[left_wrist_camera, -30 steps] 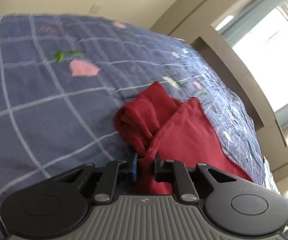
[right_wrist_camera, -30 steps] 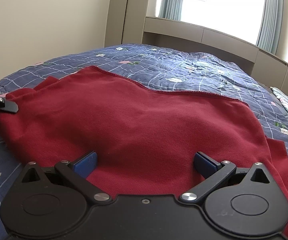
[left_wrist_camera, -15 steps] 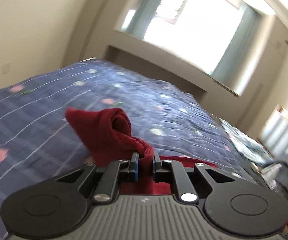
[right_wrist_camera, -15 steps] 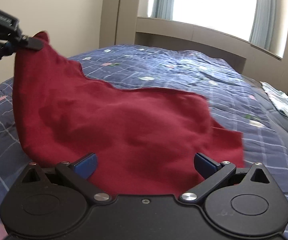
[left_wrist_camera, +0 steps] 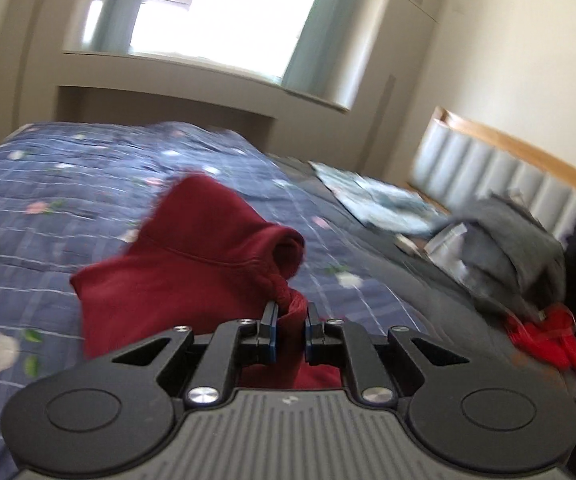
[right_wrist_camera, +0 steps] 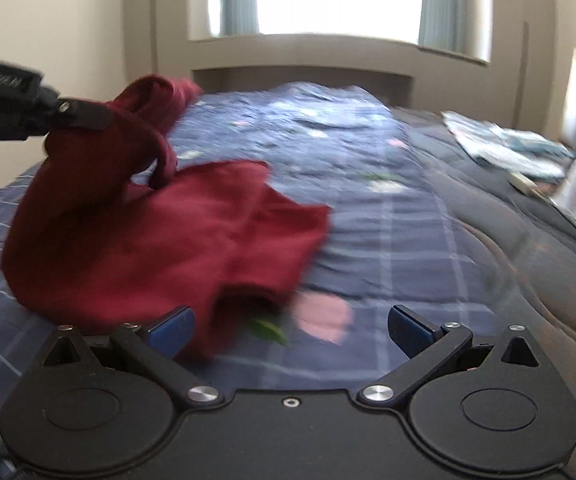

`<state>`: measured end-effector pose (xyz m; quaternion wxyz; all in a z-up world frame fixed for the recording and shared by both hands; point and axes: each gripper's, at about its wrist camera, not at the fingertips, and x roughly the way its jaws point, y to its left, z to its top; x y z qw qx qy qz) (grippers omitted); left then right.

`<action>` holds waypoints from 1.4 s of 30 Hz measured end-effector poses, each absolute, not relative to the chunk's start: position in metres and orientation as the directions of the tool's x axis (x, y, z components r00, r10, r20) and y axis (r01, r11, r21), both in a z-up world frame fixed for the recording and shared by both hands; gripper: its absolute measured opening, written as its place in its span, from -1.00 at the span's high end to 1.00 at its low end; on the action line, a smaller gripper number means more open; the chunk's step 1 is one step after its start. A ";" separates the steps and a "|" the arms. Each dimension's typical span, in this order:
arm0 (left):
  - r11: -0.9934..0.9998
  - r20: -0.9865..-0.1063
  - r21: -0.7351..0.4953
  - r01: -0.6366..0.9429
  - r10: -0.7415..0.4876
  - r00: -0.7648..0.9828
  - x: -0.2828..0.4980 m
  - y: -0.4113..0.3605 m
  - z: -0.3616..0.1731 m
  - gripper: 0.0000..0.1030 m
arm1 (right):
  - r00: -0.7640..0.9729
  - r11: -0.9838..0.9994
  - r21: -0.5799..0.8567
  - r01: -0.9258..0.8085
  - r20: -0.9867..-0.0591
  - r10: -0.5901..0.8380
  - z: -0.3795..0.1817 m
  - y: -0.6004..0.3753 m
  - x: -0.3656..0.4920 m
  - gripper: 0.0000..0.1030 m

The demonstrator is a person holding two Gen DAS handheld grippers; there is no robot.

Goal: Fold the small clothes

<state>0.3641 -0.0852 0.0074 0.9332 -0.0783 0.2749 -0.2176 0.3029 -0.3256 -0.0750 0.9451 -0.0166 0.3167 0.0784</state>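
Since a second ago, left tongs [left_wrist_camera: 290, 330] have lifted the dark red garment [left_wrist_camera: 192, 256] off the bed [left_wrist_camera: 48, 184] and rolled toward the headboard side; before, it was lying spread flat. Left tongs are staying narrow, pinching a bunched edge of the garment between the blue pads. In the right wrist view the left tongs [right_wrist_camera: 84, 114] are sitting upper left of the garment [right_wrist_camera: 160, 232], holding its raised corner; the rest is draping down onto the blue plaid quilt [right_wrist_camera: 387, 240]. Right tongs [right_wrist_camera: 289, 328] are standing wide, nothing between the pads; the garment's lower edge is lying just ahead of the left-side pad, contact unclear. Right of the garment: a pale blue cloth [left_wrist_camera: 383, 200], a grey garment [left_wrist_camera: 507, 248], a bright red item [left_wrist_camera: 543, 336], all against the padded headboard [left_wrist_camera: 499, 168]. Both frames are motion-blurred.
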 end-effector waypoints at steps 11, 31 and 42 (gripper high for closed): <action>0.889 -0.611 -0.082 0.451 -0.402 0.681 0.334 -0.144 -0.050 0.76 | 0.769 0.988 0.130 -0.083 -0.622 0.147 -0.091 -0.373 0.302 -0.99; 0.896 -0.624 -0.075 0.437 -0.384 0.680 0.329 -0.142 -0.060 0.76 | 0.651 0.842 0.349 -0.412 -0.533 0.540 -0.074 -0.291 0.484 0.03; 0.893 -0.590 -0.099 0.439 -0.408 0.697 0.328 -0.137 -0.047 0.76 | 0.689 0.853 0.317 -0.415 -0.502 0.523 -0.063 -0.298 0.483 0.87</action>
